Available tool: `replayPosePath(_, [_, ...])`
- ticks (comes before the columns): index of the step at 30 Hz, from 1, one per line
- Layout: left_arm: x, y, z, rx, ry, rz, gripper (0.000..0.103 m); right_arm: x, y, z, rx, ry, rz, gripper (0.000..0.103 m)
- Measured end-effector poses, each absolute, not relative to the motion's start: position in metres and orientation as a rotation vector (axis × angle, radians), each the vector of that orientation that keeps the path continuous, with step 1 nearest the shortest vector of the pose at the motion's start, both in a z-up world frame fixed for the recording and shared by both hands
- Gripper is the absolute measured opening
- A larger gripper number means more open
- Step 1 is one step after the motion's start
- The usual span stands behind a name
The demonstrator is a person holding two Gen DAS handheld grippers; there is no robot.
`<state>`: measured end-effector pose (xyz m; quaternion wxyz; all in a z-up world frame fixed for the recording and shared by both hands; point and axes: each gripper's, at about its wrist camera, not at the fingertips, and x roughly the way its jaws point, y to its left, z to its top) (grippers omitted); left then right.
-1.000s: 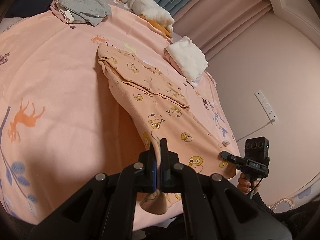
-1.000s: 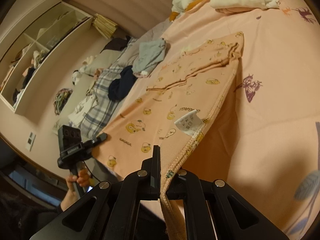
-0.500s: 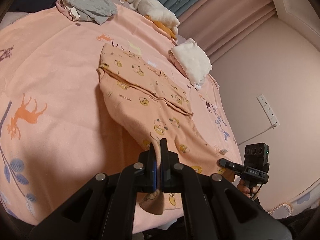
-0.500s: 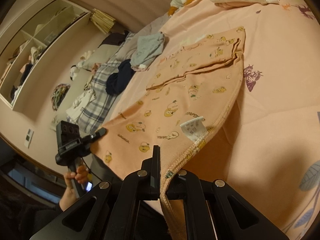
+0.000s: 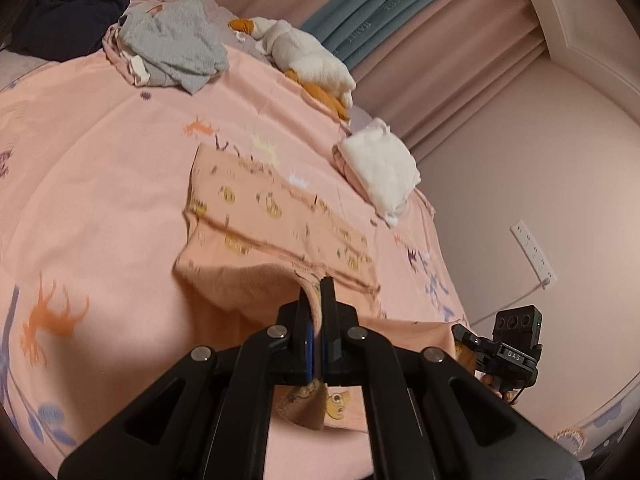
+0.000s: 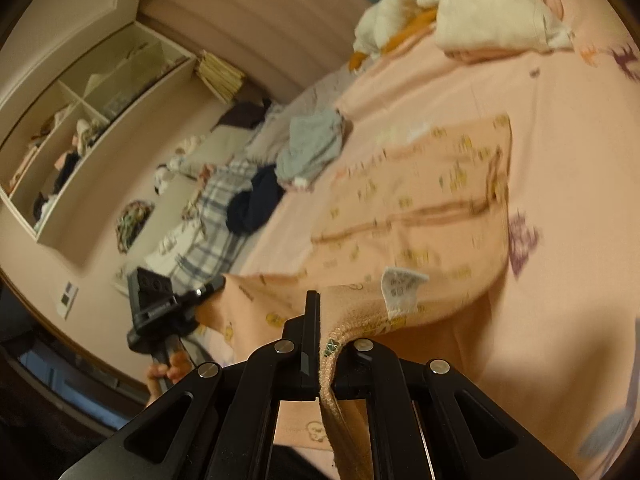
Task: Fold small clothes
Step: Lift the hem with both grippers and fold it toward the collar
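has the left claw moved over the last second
Yes. The left claw, shut on the garment, has gone forward up the bed, toward the white stack, carrying the near edge over.

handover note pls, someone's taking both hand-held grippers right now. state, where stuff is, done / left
Left hand-held gripper: shut on the near hem of the peach printed garment.
Right hand-held gripper: shut on the same hem at the other corner, beside the white care label.
Garment: far half flat on the pink bedspread, side already folded in lengthwise; near half lifted and curling toward the far end.
Done: folded white garment set aside at the bed edge.
Left: lay the hem onto the far end, release, then the grey crumpled clothes and the dark garment.
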<state>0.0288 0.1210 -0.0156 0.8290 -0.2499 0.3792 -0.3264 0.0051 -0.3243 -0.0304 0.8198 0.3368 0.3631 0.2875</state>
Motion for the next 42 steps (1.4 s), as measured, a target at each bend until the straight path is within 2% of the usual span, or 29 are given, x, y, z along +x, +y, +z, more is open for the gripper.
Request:
replayPosePath(8, [0.094,0.112,-0.005,-0.55,0.794,-0.664,0.001,0.063,-0.335,-0.024,0.743,0.731,0.562,0.004])
replayPosePath(15, [0.167,0.097,-0.022,-0.573,0.841,-0.601,0.001,0.12,-0.355,-0.038,0.796,0.755,0.491,0.004])
replayPosePath(25, [0.247,0.077,-0.062,-0.583,0.938,-0.488,0.001,0.185,-0.382,-0.086,0.854,0.882,0.34,0.004])
replayPosePath(31, [0.279,0.075,-0.089,-0.579,0.998,-0.406,0.002,0.198,-0.402,-0.121,0.924,0.977,0.257,0.004])
replayPosePath(36, [0.292,0.066,-0.098,-0.539,1.07,-0.424,0.001,0.197,-0.398,-0.124,0.934,1.069,0.31,0.005])
replayPosePath(37, [0.293,0.067,-0.099,-0.544,1.086,-0.434,0.003,0.198,-0.397,-0.125,0.954,1.106,0.337,0.007])
replayPosePath(39, [0.3,0.067,-0.102,-0.591,1.139,-0.467,0.018,0.202,-0.396,-0.13,0.995,1.186,0.379,0.018])
replayPosePath(42, [0.309,0.069,-0.102,-0.664,1.177,-0.492,0.031,0.208,-0.402,-0.14,1.132,1.224,0.421,0.021])
